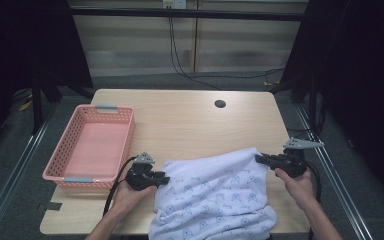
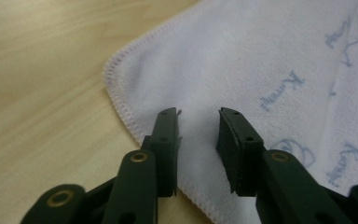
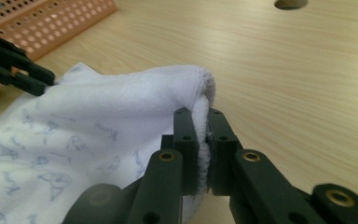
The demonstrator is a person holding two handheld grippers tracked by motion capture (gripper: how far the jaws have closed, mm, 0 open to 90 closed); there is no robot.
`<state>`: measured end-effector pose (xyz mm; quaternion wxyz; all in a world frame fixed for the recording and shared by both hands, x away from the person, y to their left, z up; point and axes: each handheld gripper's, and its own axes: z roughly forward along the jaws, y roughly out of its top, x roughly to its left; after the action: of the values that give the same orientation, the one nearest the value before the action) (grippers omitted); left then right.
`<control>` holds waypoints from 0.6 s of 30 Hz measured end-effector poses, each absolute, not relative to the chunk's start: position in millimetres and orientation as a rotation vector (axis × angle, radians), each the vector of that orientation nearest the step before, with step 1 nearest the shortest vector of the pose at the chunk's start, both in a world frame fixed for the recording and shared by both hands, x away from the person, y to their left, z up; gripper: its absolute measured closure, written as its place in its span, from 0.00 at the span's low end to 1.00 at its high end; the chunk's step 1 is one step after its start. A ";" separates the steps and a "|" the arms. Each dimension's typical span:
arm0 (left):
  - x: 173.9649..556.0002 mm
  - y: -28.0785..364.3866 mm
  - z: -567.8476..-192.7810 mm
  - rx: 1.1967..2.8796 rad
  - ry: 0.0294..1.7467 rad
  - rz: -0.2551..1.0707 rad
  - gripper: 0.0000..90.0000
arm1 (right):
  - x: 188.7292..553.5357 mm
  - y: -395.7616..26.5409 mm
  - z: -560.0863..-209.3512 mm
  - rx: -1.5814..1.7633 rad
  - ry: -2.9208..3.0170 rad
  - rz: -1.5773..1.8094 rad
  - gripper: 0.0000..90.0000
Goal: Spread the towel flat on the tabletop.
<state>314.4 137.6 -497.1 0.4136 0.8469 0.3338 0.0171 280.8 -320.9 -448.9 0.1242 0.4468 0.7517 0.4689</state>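
The right hand-held gripper [image 3: 204,140] has its jaws pinched on the far right corner of the towel [image 1: 215,195], the thick folded edge squeezed between them. The left hand-held gripper [image 2: 198,140] sits with its jaws parted over the far left corner, cloth lying between them but not clamped. The towel, white with a faint blue print, lies on the near half of the surface [image 1: 190,120], its near edge hanging past the front edge; a pink basket [image 1: 57,152] stands to the left, just beside the left one's hand.

The likely trouble is uneven hold. If the right side lifts or pulls while the left is not closed, the towel would swing and drag across the surface, bunching toward one side. The left jaws straddle the cloth a little inside the hem, so closing there may catch a single layer or a shallow pinch that slips out under tension. The overhanging near part adds weight that could pull the cloth off the front. A wide left swing could also knock the basket
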 end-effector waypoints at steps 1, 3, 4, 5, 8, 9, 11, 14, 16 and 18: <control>317.2 136.0 -494.2 2.115 0.838 0.055 0.69 | 280.9 -321.6 -452.0 1.309 2.194 1.364 0.95; 324.8 132.9 -490.8 2.092 0.861 0.087 0.65 | 281.2 -321.3 -458.7 1.315 2.203 1.349 0.95; 330.0 132.4 -491.6 2.083 0.871 0.064 0.63 | 281.6 -320.9 -461.3 1.318 2.211 1.352 0.95; 334.5 131.3 -493.0 2.089 0.888 0.065 0.61 | 281.8 -320.5 -462.9 1.319 2.219 1.354 0.95; 344.2 133.0 -497.5 2.080 0.929 0.095 0.57 | 282.2 -320.2 -464.6 1.311 2.230 1.355 0.95; 345.9 133.2 -499.3 2.071 0.946 0.108 0.56 | 282.3 -320.1 -465.2 1.308 2.235 1.351 0.95; 348.8 132.3 -503.8 2.094 0.934 0.110 0.55 | 283.1 -319.9 -466.9 1.313 2.243 1.355 0.95; 348.0 129.2 -504.5 2.099 0.908 0.105 0.58 | 284.7 -318.5 -468.5 1.314 2.251 1.349 0.95; 344.6 125.4 -503.8 2.131 0.867 0.113 0.63 | 284.9 -317.0 -469.2 1.313 2.256 1.349 0.95; 340.1 121.1 -503.2 2.160 0.814 0.099 0.69 | 284.2 -314.8 -470.8 1.304 2.276 1.344 0.95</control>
<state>340.1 121.1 -503.2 0.4038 0.8553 0.3223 0.0394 284.2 -314.8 -470.8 0.0972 0.4404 0.7686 0.4538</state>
